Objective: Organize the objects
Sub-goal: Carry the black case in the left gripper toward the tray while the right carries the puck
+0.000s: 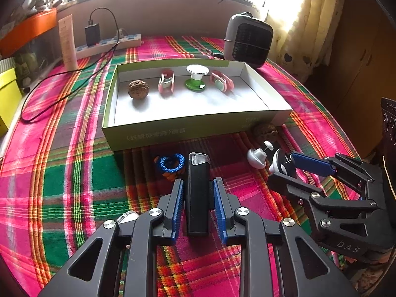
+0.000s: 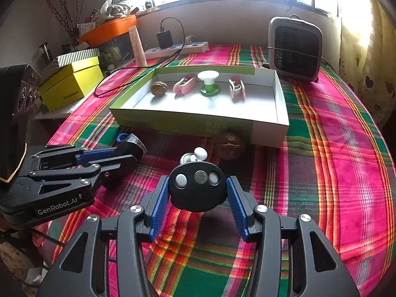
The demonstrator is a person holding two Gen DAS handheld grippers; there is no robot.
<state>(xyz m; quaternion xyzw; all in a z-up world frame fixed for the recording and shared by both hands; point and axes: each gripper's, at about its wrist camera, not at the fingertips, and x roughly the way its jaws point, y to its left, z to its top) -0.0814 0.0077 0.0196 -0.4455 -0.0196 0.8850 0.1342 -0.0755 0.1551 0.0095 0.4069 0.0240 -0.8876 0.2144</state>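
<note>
Surface: plaid cloth (image 1: 74,173) in pink, green and red covers my table; a bright window runs behind it.
Box: my open green-sided tray (image 1: 188,128) sits mid-table, white inside.
In the box: a walnut (image 1: 138,89), a pink clip (image 1: 166,81), a green-and-white spool (image 1: 196,78) and a second pink clip (image 1: 222,81), lined along the far wall.
Left gripper: my left gripper (image 1: 198,193) has its blue pads pressed on a black rectangular device (image 1: 197,193) with a clear cap pointing toward the box.
Right gripper: my right gripper (image 2: 198,193) is clamped on a round black disc (image 2: 197,189) bearing two white buttons and a metal centre.
In the way: a blue braided ring (image 1: 170,163) lies just ahead of my left pads; a white spinning top (image 1: 258,156) and a second walnut (image 2: 230,144) sit between my right gripper and the box's near wall.
Further back: a grey heater (image 1: 248,40), a power strip (image 1: 109,45) with a black charger (image 1: 92,33), a cream tube (image 1: 68,43), and a yellow box (image 2: 71,84).
</note>
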